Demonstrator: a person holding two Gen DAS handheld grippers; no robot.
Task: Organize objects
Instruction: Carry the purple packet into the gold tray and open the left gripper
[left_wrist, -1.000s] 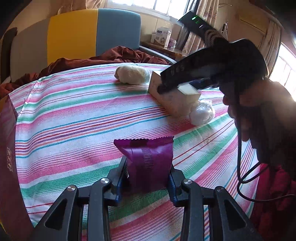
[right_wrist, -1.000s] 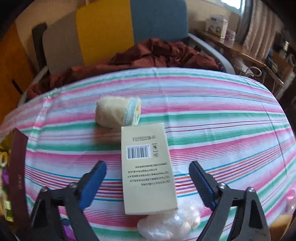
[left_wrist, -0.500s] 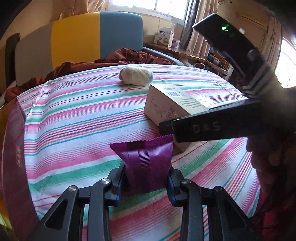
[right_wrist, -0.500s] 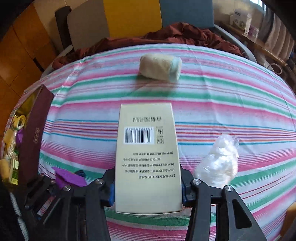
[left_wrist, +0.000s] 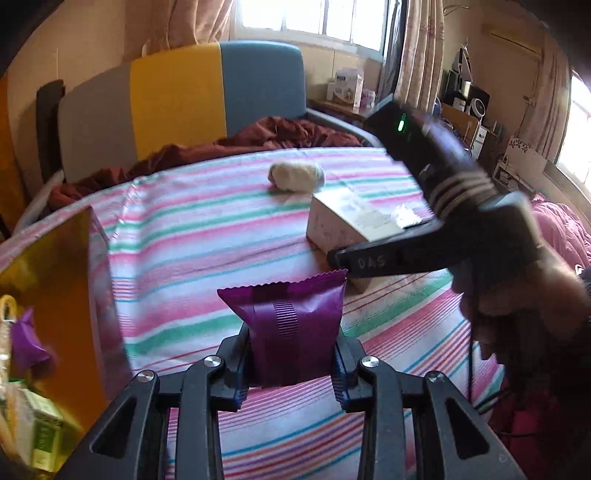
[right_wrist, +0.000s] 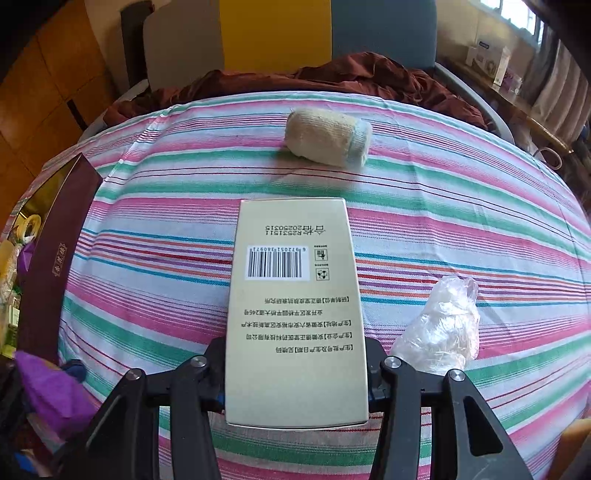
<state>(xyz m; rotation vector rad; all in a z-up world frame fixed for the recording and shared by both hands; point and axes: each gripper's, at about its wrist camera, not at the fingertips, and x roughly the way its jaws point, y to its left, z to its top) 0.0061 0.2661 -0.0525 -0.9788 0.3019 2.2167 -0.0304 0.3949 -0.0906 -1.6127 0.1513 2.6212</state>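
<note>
Striped bedspread (right_wrist: 461, 206) carries cloth roll (right_wrist: 328, 137), box (right_wrist: 295, 314), plastic wad (right_wrist: 439, 328).

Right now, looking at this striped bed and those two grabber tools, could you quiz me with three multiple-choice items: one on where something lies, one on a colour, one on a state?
1. Where does the crumpled clear plastic lie?
A. right of the beige box
B. on top of the box
C. inside the dark red box

2. What colour is the snack packet between the left gripper fingers?
A. green
B. purple
C. white

3. What is the right gripper doing?
A. hanging open over the bed
B. clamped on the beige box
C. gripping the cloth roll

Answers: 1 A, it sits beside the box's right edge. 2 B, the wrapper is plainly purple. 3 B, both fingers press the box's sides.
</note>
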